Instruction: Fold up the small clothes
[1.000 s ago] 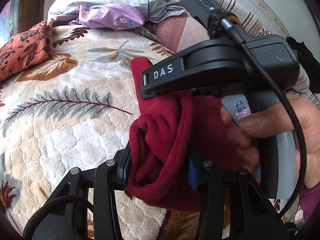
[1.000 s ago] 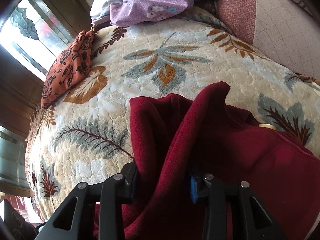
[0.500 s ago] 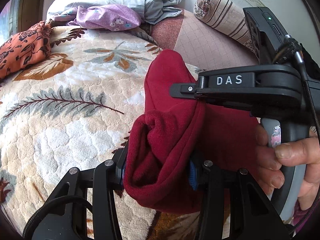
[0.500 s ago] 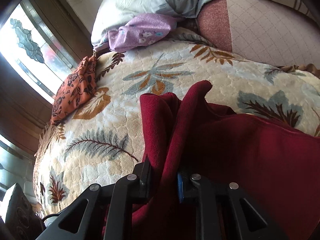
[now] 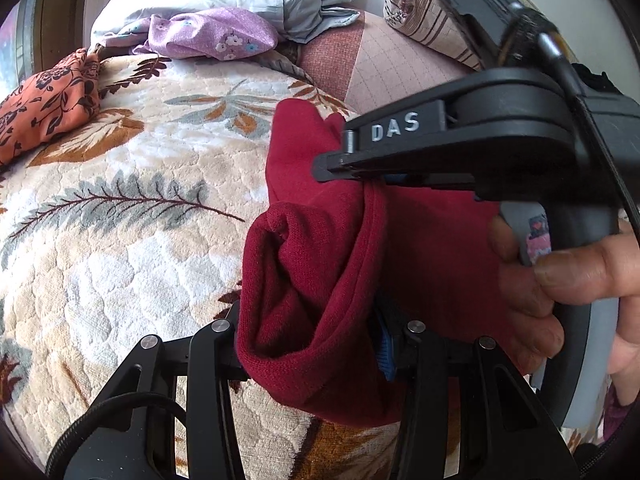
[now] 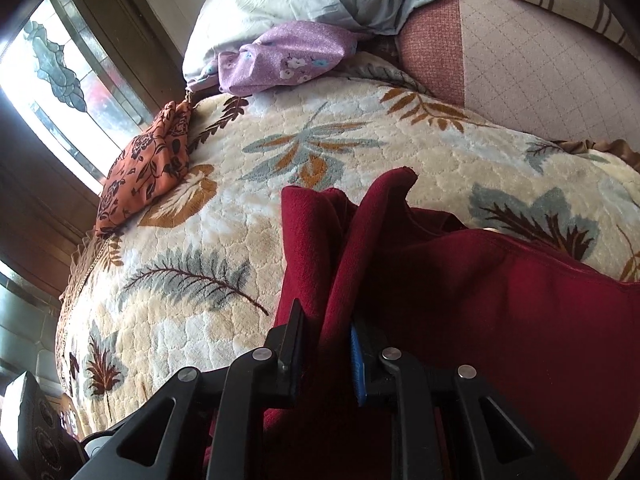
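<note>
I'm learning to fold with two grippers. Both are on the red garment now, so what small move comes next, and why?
Probably draw the two grippers apart to pull the fabric taut. The left gripper holds a bunched wad of the red garment, the right gripper pinches a fold close by, and the cloth between sags.

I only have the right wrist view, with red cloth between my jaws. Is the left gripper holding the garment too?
Observer: Yes. The left gripper is shut on a thick bunched fold of the red garment.
Operator: Where is my gripper relative to that?
Observer: The right gripper pinches a thin edge just above and beyond that bunch.
Operator: Anything else near it?
Observer: Only the hand wrapped around its grey handle, close beside the cloth.
</note>
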{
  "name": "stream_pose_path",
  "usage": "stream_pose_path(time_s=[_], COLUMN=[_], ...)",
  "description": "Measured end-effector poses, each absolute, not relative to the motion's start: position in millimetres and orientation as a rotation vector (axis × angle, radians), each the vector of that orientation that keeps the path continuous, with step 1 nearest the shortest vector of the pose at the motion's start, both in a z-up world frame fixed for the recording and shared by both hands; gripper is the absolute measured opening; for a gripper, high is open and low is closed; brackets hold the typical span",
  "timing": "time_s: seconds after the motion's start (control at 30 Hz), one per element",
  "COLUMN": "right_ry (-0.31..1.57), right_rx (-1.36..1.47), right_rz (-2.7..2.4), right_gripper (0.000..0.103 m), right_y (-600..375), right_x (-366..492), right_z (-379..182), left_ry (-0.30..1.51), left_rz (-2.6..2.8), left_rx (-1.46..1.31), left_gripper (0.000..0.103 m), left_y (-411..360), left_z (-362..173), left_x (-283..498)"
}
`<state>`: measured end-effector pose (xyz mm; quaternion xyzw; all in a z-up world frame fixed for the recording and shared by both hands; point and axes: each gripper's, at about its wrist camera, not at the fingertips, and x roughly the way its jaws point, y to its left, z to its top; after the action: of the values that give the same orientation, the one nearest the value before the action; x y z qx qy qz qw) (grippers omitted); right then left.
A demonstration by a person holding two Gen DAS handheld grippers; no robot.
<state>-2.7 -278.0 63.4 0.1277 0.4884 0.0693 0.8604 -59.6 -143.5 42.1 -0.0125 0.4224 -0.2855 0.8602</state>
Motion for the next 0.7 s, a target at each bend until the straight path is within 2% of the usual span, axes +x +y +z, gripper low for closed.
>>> stream_pose_path(time_s=[0.03,0.1,0.13,0.23,0.3,0.37,0.47,0.5,0.63,0.67,0.7], right_ry=[1.038,1.067,1.086,1.128,1.133,1.125,1.089,1.075,1.021,1.012,1.005], right_rx=[0.261,0.243,0.226,0.194,0.163,0.163,0.193,0.214,0.327,0.341,0.353], right_rz=[0.149,0.156,0.145,0.122,0.123,0.121,0.132,0.138,0.170,0.174,0.176], right_gripper=[0.019,0.034,0.049,0.051,0.050,0.037,0.023,0.021,0.017,0.016,0.016], right_y=[-275.9,-270.1,-267.0,-259.7,-255.1,-254.2,-257.3,-260.4,-275.4,-278.6,-283.6], right_x=[2.9,15.7,22.8,39.0,43.3,42.9,34.8,30.5,12.0,7.7,2.6], right_z=[61.7,58.0,55.1,44.8,40.8,38.4,41.4,43.5,53.7,55.8,58.1], left_ry=[0.888,0.896,0.901,0.912,0.918,0.927,0.933,0.932,0.929,0.926,0.917], left_rz=[-0.599,-0.598,-0.595,-0.590,-0.585,-0.580,-0.584,-0.581,-0.583,-0.589,-0.602], left_rx=[-0.025,-0.027,-0.030,-0.039,-0.045,-0.054,-0.061,-0.058,-0.072,-0.072,-0.075], left_gripper=[0.044,0.044,0.044,0.044,0.044,0.044,0.046,0.049,0.049,0.047,0.036], left_y=[-143.5,-142.9,-142.2,-139.7,-137.6,-136.0,-136.1,-136.6,-137.1,-138.0,-139.0], left_z=[41.6,39.9,39.1,37.3,36.4,35.9,34.4,33.2,28.8,29.8,32.6], left_x=[-59.0,-57.6,-56.6,-52.5,-49.6,-46.9,-44.0,-43.6,-42.4,-43.9,-46.4])
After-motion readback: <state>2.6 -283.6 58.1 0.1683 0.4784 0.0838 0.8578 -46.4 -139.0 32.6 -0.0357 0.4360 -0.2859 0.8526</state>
